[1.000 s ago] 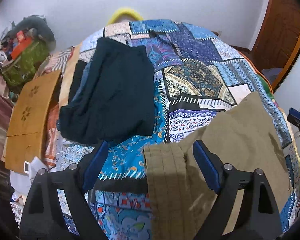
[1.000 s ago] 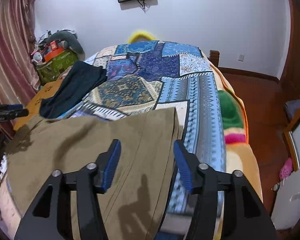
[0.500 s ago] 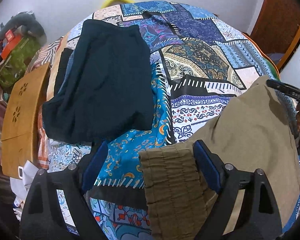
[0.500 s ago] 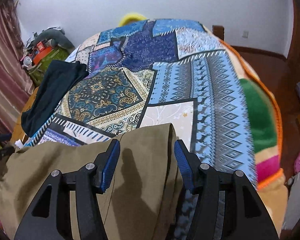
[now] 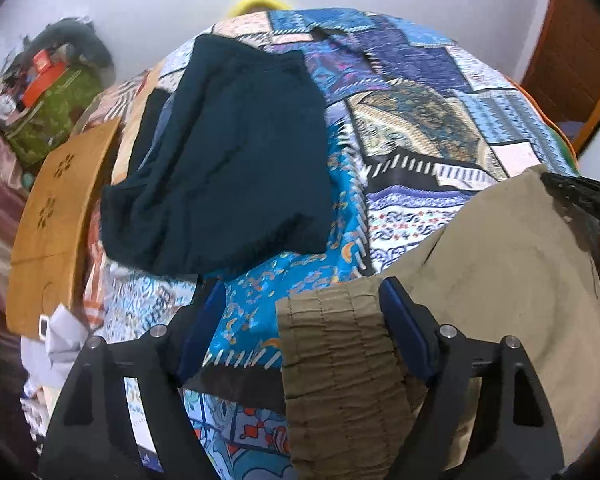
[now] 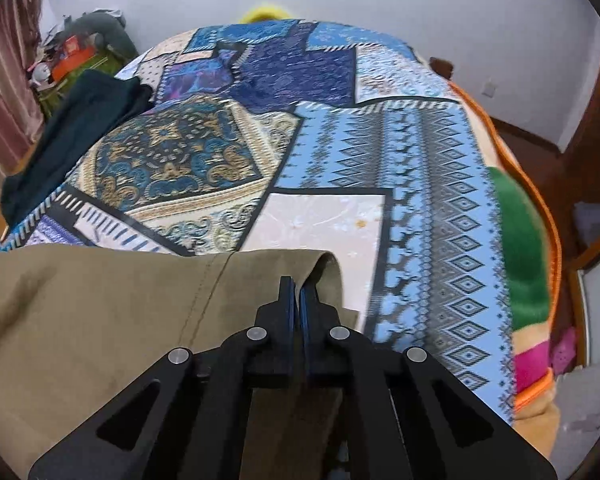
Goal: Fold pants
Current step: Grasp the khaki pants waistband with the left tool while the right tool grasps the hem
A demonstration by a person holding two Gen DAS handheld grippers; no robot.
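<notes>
Olive-khaki pants [image 5: 500, 280] lie across the near edge of a patchwork bed cover. Their ribbed elastic waistband [image 5: 332, 368] sits between the fingers of my left gripper [image 5: 304, 320], which is open just above it. In the right wrist view the pants [image 6: 100, 312] spread to the left, and my right gripper [image 6: 296, 292] is shut on their far hem corner. The right gripper also shows at the right edge of the left wrist view [image 5: 580, 192].
A folded dark teal garment [image 5: 228, 168] lies on the bed's left side, also in the right wrist view [image 6: 72, 128]. A wooden board [image 5: 56, 216] and a cluttered green bag [image 5: 48, 116] stand left of the bed. The bed's right edge [image 6: 540, 208] drops to the floor.
My right gripper has closed on the hem corner of the pants. My left gripper has moved closer over the waistband and stays open.
</notes>
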